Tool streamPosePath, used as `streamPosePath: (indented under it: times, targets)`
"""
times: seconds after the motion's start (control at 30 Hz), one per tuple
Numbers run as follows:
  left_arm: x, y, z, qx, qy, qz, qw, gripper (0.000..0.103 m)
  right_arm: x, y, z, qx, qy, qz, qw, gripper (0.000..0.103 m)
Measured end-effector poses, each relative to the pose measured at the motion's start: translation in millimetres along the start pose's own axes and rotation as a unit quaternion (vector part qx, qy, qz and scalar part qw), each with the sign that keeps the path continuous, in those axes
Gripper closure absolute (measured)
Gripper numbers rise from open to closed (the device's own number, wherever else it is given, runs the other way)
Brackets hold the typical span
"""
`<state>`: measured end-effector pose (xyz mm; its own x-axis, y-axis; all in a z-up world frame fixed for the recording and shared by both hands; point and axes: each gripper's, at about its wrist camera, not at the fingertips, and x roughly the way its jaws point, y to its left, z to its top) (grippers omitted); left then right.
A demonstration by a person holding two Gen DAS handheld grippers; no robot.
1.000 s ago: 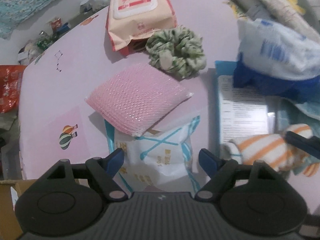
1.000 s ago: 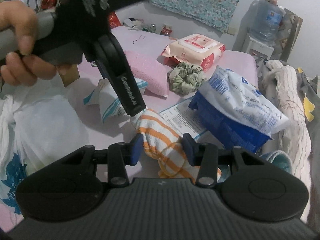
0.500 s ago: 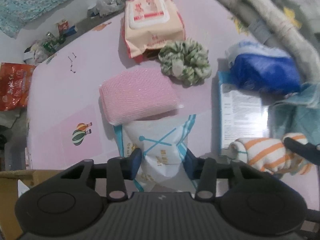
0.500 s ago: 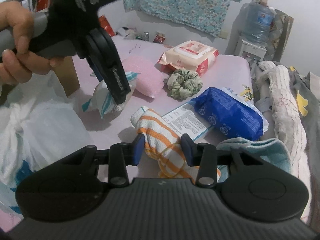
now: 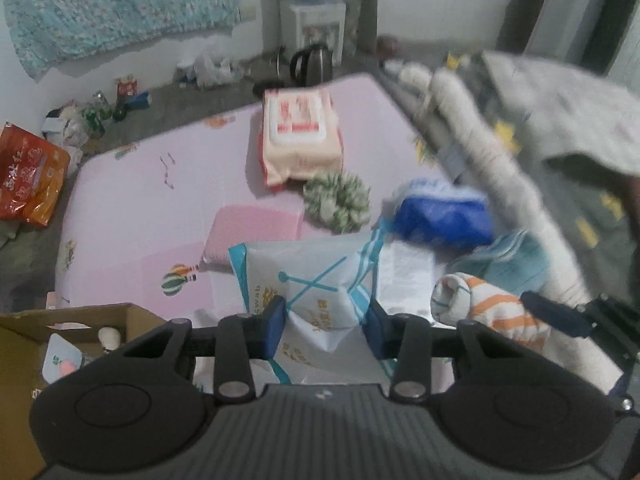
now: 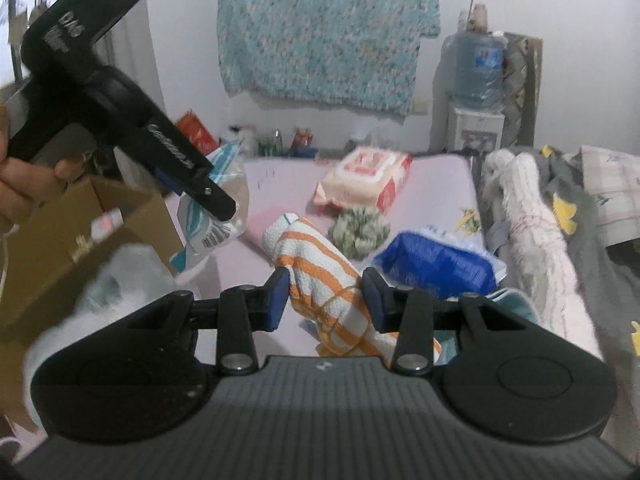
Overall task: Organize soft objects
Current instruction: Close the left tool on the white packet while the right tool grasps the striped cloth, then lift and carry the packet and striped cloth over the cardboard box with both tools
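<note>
Gripping a slippery swab packet [image 5: 316,280] in my left gripper [image 5: 325,318] and a banded striped towel [image 6: 320,280] in my right gripper [image 6: 325,300], I risk either sliding free short of the cardboard box [image 6: 80,232].

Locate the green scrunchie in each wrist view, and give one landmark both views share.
Left wrist: the green scrunchie lies just right of centre on the pink mat, directly below the wet wipes pack and left of the blue packet.
Right wrist: it sits at centre, behind the striped towel held in the right gripper.
Shared landmark: the wet wipes pack, just behind the scrunchie in both.
</note>
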<state>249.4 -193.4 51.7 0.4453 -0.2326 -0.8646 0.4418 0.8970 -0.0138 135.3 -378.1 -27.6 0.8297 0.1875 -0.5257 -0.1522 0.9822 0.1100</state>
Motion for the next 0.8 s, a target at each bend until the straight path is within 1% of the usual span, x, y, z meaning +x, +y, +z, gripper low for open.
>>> streamPosePath:
  times: [0.07, 0.2, 0.37, 0.5, 0.6, 0.7, 0.8]
  targets:
    - [-23, 4, -3, -0.012, -0.023, -0.011, 0.9996, 0.061, -17, 3, 6, 0.010, -0.015, 0.000, 1.000, 0.064]
    - [-65, 14, -14, -0.034, -0.056, -0.029, 0.9974, 0.061, -46, 10, 16, 0.022, -0.037, 0.009, 0.999, 0.064]
    - [-114, 38, -40, -0.057, -0.091, -0.028, 0.9938, 0.061, -78, 35, 30, 0.010, -0.061, 0.020, 0.998, 0.064]
    - [-145, 63, -66, -0.085, -0.110, -0.010, 0.9902, 0.061, -96, 63, 44, -0.003, -0.076, 0.044, 0.996, 0.064]
    - [-167, 89, -89, -0.115, -0.122, 0.001, 0.9859, 0.061, -106, 88, 54, -0.015, -0.084, 0.073, 0.994, 0.064]
    - [-185, 119, -113, -0.142, -0.129, 0.023, 0.9811, 0.061, -107, 118, 65, -0.026, -0.084, 0.110, 0.990, 0.064]
    - [-195, 152, -138, -0.174, -0.125, 0.047, 0.9756, 0.061, -99, 148, 75, -0.034, -0.074, 0.148, 0.986, 0.064]
